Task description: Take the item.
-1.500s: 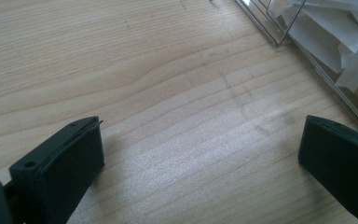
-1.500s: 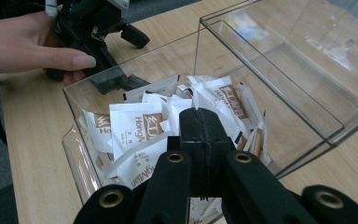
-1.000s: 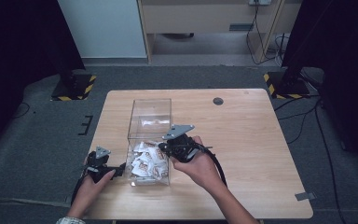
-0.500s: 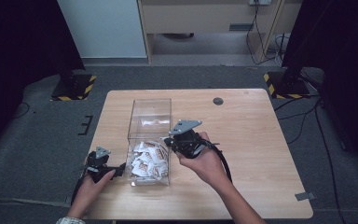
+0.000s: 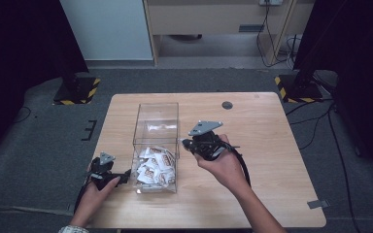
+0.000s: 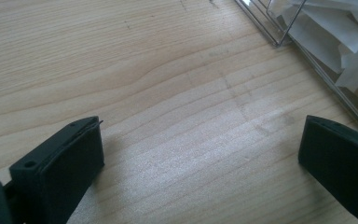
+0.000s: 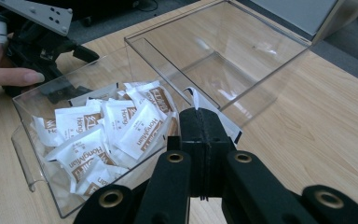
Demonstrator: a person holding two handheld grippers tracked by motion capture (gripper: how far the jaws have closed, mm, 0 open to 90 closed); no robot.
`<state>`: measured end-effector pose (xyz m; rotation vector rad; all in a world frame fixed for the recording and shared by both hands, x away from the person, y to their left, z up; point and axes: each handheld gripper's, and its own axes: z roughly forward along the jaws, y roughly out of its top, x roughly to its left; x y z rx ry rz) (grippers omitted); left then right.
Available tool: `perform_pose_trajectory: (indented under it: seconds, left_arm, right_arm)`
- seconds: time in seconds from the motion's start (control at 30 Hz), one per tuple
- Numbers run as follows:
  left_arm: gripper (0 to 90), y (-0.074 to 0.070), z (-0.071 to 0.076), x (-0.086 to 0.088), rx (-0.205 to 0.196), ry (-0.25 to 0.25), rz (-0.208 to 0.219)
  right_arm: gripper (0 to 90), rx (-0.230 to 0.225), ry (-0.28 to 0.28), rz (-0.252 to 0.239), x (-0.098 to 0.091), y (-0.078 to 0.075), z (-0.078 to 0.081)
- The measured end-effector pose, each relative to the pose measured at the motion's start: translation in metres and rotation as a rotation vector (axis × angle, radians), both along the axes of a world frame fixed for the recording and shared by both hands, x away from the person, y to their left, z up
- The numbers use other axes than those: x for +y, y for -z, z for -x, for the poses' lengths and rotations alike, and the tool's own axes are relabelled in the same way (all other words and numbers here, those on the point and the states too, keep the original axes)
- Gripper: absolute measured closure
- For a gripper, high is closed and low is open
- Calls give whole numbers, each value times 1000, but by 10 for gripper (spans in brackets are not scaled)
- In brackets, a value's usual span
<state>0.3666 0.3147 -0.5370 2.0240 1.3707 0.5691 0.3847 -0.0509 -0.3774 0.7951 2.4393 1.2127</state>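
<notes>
A grey carpet floor lies under a big, flat table made of pale wood with thin grain lines. On the table stands a long box of clear, shiny plastic with straight walls and an open top. The near end of the box holds a heap of small white paper packets with brown print, flat and a bit crinkly. The right gripper is black and hard, held in a hand just to the right of the box. Its two jaws are pressed tight together on one white packet, and a thin edge of it sticks up above them. The left gripper rests low by the box's near left corner. Its square black pads stand wide apart over bare wood, with nothing between them.
</notes>
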Motion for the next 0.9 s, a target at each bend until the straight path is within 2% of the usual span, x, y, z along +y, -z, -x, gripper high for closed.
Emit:
perform_pose_trajectory:
  seconds: [0.53,0.9]
  left_arm:
    - [0,0,0,0,0,0,0]
    - [0,0,0,0,0,0,0]
  right_arm:
    - [900,-2,22,0,-13,1,-2]
    - [900,-1,58,-2,-29,3,-7]
